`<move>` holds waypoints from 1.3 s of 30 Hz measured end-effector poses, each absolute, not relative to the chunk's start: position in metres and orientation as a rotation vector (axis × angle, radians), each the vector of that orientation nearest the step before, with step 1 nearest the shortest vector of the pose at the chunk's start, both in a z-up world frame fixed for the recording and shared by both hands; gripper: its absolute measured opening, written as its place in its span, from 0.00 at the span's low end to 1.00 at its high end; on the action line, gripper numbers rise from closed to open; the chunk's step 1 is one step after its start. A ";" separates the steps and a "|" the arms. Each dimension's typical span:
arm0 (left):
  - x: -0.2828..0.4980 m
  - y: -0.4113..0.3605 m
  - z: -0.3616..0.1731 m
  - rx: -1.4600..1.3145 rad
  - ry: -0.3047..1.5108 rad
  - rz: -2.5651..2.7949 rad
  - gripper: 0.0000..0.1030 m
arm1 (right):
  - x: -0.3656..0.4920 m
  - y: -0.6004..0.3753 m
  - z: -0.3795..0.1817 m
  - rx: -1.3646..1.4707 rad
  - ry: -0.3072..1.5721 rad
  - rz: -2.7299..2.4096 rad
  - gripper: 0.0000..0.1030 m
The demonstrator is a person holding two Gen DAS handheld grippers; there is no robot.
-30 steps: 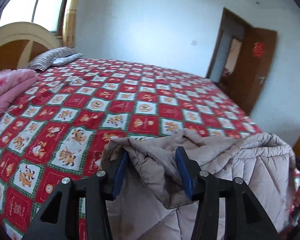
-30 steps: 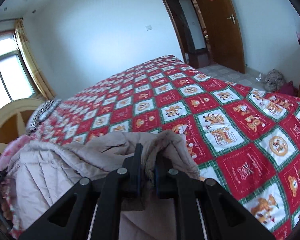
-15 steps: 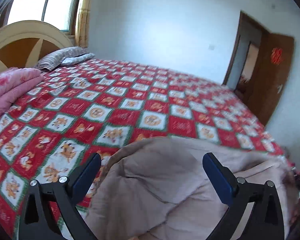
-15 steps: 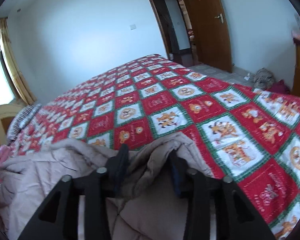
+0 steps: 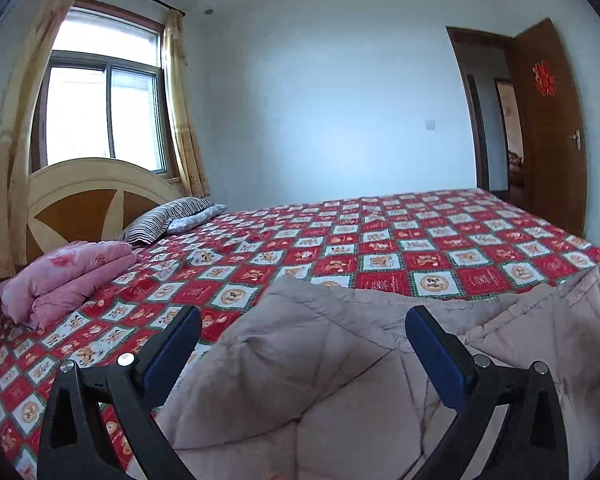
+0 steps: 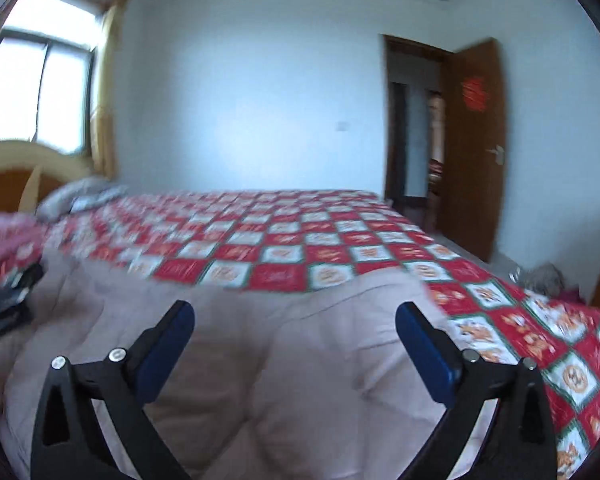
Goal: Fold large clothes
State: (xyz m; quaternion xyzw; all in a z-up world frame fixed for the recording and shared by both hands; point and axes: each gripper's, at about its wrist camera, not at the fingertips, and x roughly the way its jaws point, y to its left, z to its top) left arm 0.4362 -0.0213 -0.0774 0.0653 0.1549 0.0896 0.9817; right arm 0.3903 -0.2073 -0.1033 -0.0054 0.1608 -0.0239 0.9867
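Left hand-held gripper (image 5: 302, 334) stood wide open, nothing held. Right hand-held gripper (image 6: 294, 326) had just opened wide, the cloth below it released, pads clear. Beige quilted coat (image 5: 340, 380) lay on the near edge of the bed (image 5: 380, 240), one fold apparently laid; further folds probably remained. Beyond, a folded pink blanket (image 5: 64, 276) by the headboard (image 5: 88, 196).

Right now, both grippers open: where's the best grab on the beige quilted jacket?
Probably the jacket's far folded edge, one corner per gripper, coming in low from the near side. That edge stands raised off the bedspread, so the left gripper and right gripper can straddle it.
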 end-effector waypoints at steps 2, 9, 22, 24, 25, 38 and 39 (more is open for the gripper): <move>0.456 -0.021 -0.080 0.128 0.350 0.207 0.99 | 0.404 -0.194 -0.112 -0.075 0.342 -0.048 0.99; 0.519 0.010 -0.115 0.009 0.564 0.243 0.99 | 0.460 -0.221 -0.140 -0.002 0.534 -0.085 0.99; 0.561 0.018 -0.161 -0.046 0.735 0.212 0.99 | 0.489 -0.227 -0.167 0.035 0.715 -0.089 1.00; 0.561 0.019 -0.163 -0.052 0.737 0.208 0.99 | 0.491 -0.228 -0.170 0.040 0.728 -0.087 1.00; 0.561 0.019 -0.163 -0.054 0.738 0.207 0.99 | 0.491 -0.228 -0.171 0.042 0.734 -0.085 1.00; 0.568 0.011 -0.171 -0.004 0.770 0.226 0.99 | 0.501 -0.223 -0.182 0.021 0.800 -0.098 1.00; 0.568 0.011 -0.171 -0.001 0.773 0.227 0.99 | 0.501 -0.222 -0.183 0.016 0.806 -0.101 1.00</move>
